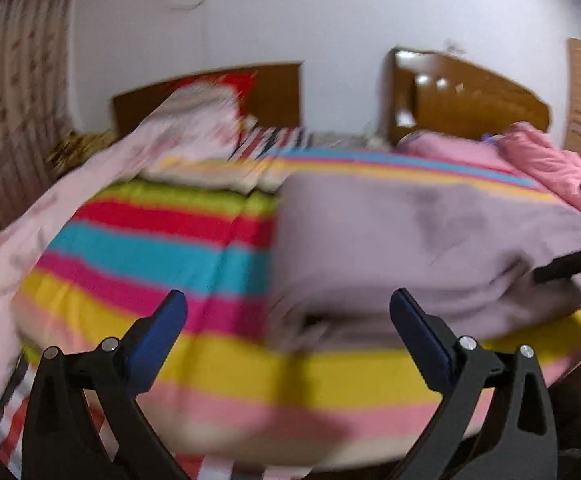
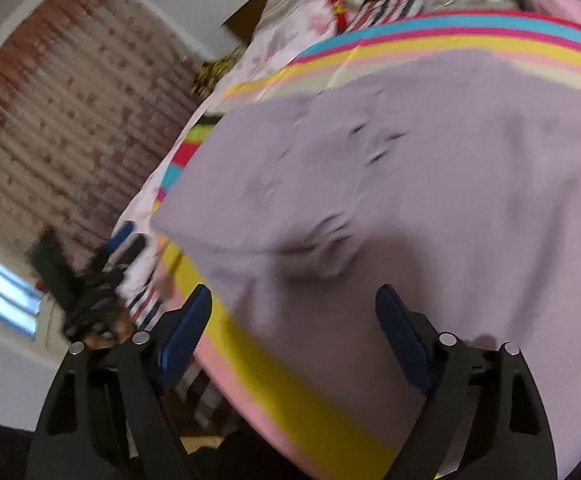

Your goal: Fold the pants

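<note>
The lilac pants point(image 1: 422, 248) lie folded in a thick stack on the striped bed sheet point(image 1: 162, 256), right of centre in the left wrist view. My left gripper point(image 1: 288, 304) is open and empty, just in front of the stack's near left corner. In the right wrist view the pants point(image 2: 410, 208) fill most of the frame. My right gripper point(image 2: 294, 300) is open and empty, held over the pants' near edge. The right gripper also shows in the left wrist view point(image 1: 570, 264) at the stack's right side.
A pale pink quilt point(image 1: 50, 216) lies along the bed's left side and a pink blanket point(image 1: 530, 156) at the far right. Wooden headboards point(image 1: 470, 100) stand against the white wall. A curtain point(image 2: 58, 120) hangs on the left. The bed's front edge point(image 1: 290, 440) is near.
</note>
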